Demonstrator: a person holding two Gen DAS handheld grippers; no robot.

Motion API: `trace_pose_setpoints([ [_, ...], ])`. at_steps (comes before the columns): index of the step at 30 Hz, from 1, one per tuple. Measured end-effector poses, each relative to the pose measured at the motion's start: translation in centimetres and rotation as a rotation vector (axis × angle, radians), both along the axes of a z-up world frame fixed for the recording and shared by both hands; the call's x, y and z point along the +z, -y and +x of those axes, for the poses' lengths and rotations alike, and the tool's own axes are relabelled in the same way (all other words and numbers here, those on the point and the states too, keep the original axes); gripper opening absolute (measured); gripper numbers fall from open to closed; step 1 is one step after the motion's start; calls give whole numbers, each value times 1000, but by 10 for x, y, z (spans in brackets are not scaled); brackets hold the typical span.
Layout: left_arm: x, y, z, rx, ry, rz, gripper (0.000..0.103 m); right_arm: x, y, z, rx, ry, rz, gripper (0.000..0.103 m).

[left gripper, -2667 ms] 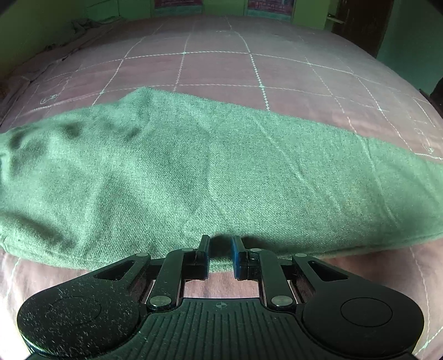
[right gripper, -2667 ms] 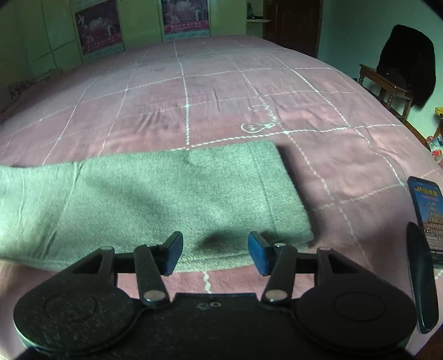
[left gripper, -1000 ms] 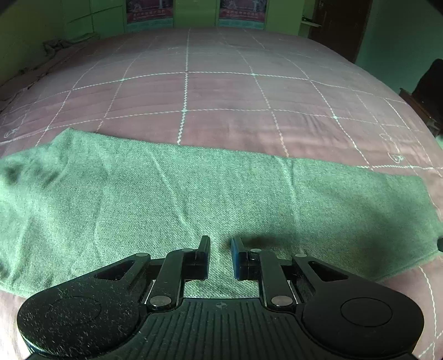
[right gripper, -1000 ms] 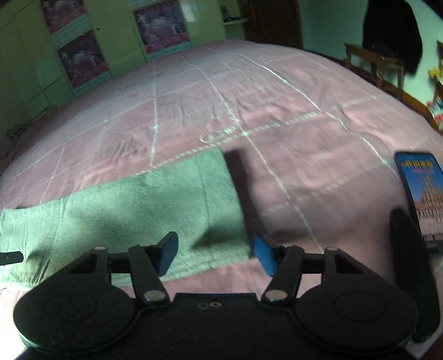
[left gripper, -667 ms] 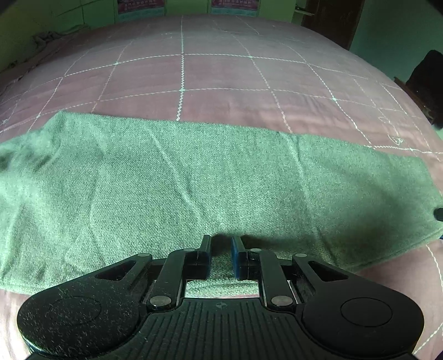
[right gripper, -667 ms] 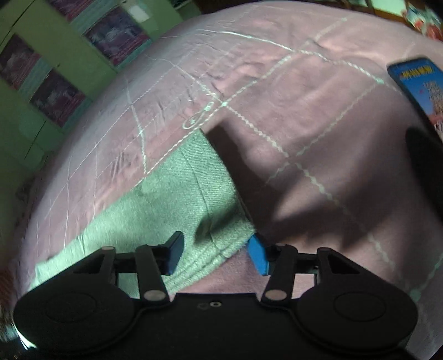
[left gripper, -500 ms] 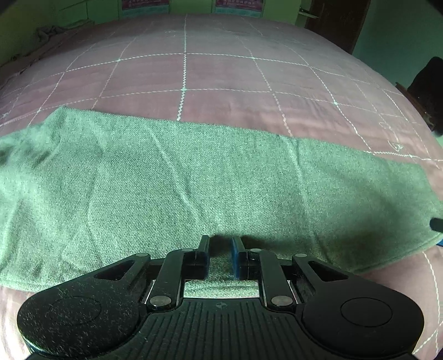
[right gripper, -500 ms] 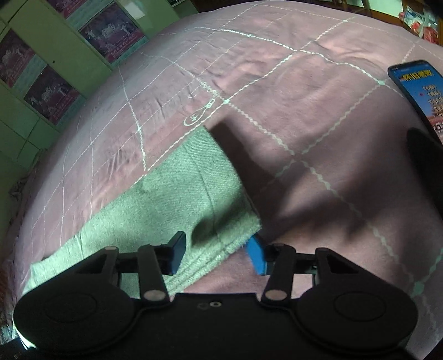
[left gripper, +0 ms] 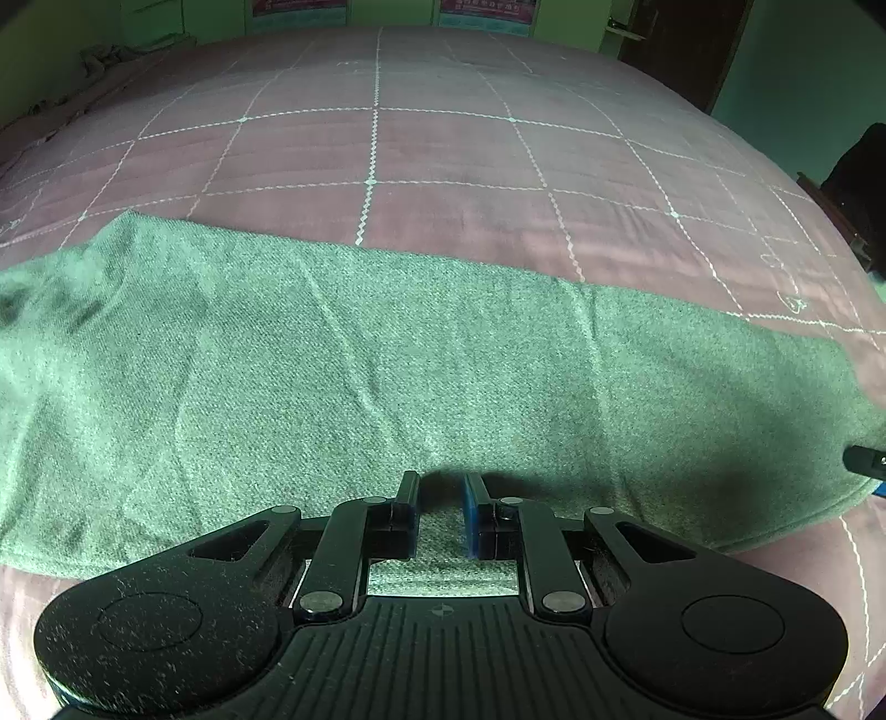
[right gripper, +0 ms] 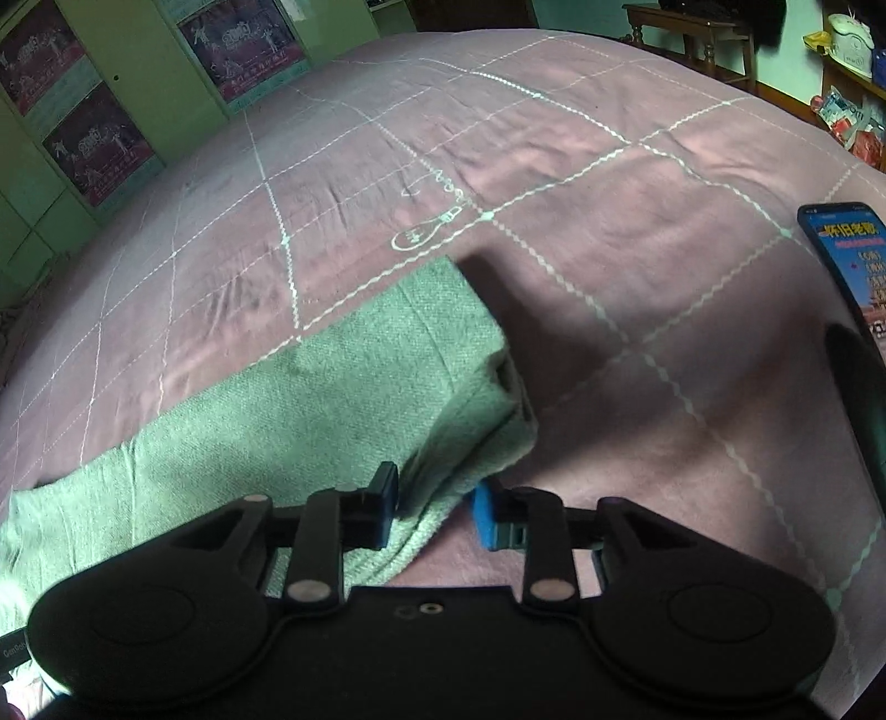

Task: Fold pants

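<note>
The green pants (left gripper: pixel 387 376) lie as a long folded strip across the pink bed. My left gripper (left gripper: pixel 440 512) hovers low over the strip's near edge at its middle, its jaws narrowly apart with cloth showing between them, gripping nothing. In the right wrist view the strip's right end (right gripper: pixel 354 399) lies below me. My right gripper (right gripper: pixel 434 507) sits at the near right corner of that end, jaws partly closed with the hem between the black and blue fingertips (right gripper: pixel 484 512), not clamped. The right gripper's tip (left gripper: pixel 866 459) shows at the left view's right edge.
The pink quilted bedspread (left gripper: pixel 443 149) with a white grid spreads far beyond the pants. A phone with a lit screen (right gripper: pixel 847 260) lies at the bed's right edge. Green wardrobe doors with posters (right gripper: pixel 88 138) stand behind. A wooden table (right gripper: pixel 692 27) stands at the far right.
My right gripper turned and came down to the right end's near corner, and its jaws narrowed around the hem. My left gripper shifted over the strip's middle, jaws unchanged.
</note>
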State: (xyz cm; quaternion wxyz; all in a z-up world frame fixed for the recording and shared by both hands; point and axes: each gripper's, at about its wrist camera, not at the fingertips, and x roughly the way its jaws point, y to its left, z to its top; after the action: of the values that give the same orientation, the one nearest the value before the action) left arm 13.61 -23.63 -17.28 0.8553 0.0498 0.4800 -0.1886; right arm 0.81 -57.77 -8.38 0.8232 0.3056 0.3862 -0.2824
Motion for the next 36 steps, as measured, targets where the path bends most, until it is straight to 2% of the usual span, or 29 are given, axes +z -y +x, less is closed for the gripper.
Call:
trace_pose_setpoints([
  [3,0,5,0,-12,4,1,15,-3,0,-2,-14,14,43,34],
  [8,-2,8,1,-12,2,0,15,-8,5,3,-46,35,69,33],
  [10,-2,8,1,-14,1,5,15,-6,2,5,-46,41,52,20],
  [12,0,7,1,-28,8,-25,15,1,-2,5,-32,48,20,16],
  [15,3,13,-2,-55,27,-21,15,26,-7,-3,-14,130,-50,15],
  [16,3,16,0,-60,22,-21,15,28,-8,-2,5,105,-88,16],
  [17,3,18,1,-62,17,-19,15,22,-5,2,11,46,-105,21],
  [18,3,19,2,-59,17,-20,15,15,-1,3,-4,-12,-102,24],
  [19,3,18,4,-57,19,-24,15,11,2,0,-20,-34,-100,30],
  [21,5,16,9,-43,32,-22,15,14,3,-10,-49,-25,-138,37],
  [24,8,15,23,-23,42,-15,15,35,-5,-10,-57,-15,-277,41],
  [26,9,17,34,-16,48,-7,15,47,-13,3,-7,10,-324,47],
  [28,7,19,45,-3,37,-3,15,47,-25,30,109,25,-309,47],
  [30,-1,23,53,8,28,15,15,35,-40,61,216,3,-269,45],
  [33,-12,28,50,-10,28,44,15,15,-67,100,337,-42,-262,42],
  [36,-15,25,37,-14,32,40,15,-1,-78,118,403,-112,-314,42],
])
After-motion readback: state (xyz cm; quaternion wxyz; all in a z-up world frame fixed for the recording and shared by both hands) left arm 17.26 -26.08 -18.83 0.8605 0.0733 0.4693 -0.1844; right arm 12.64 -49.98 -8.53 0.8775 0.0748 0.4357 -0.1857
